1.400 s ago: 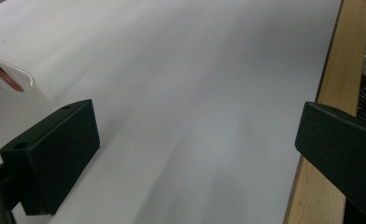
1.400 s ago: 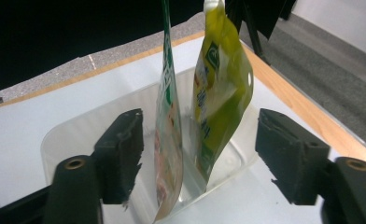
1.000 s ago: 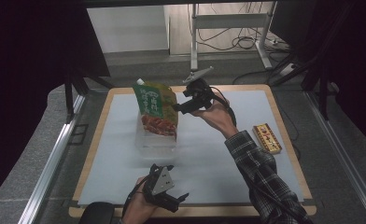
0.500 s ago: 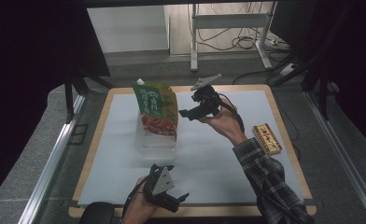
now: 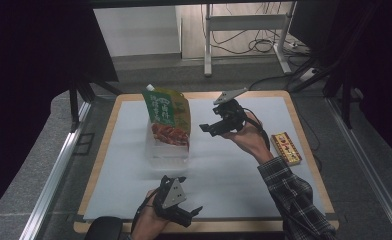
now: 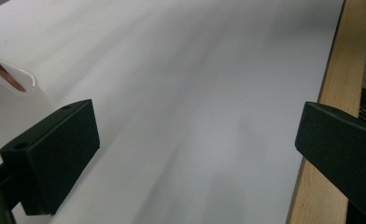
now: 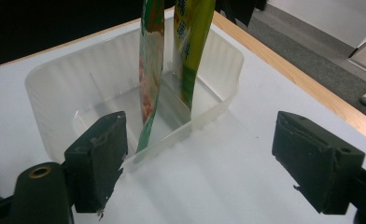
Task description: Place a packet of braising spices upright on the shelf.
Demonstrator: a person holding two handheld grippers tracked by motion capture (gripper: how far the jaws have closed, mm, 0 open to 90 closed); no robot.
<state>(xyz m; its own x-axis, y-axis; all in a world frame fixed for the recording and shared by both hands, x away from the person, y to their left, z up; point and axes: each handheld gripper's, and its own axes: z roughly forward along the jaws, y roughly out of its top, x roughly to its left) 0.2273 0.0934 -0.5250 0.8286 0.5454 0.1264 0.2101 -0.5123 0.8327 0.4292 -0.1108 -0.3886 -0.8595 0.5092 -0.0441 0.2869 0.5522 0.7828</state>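
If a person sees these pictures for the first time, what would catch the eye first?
Probably the green and yellow pouch, standing upright in a clear plastic tray left of the mat's centre. Next, the right gripper, held above the mat just right of the pouch with jaws open and empty. A small red and yellow box lies near the table's right edge.

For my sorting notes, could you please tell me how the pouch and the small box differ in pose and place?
The pouch stands upright in a clear tray; the box lies flat on the board's right edge. The pouch is green and larger; the box is yellow and red. Neither is held.
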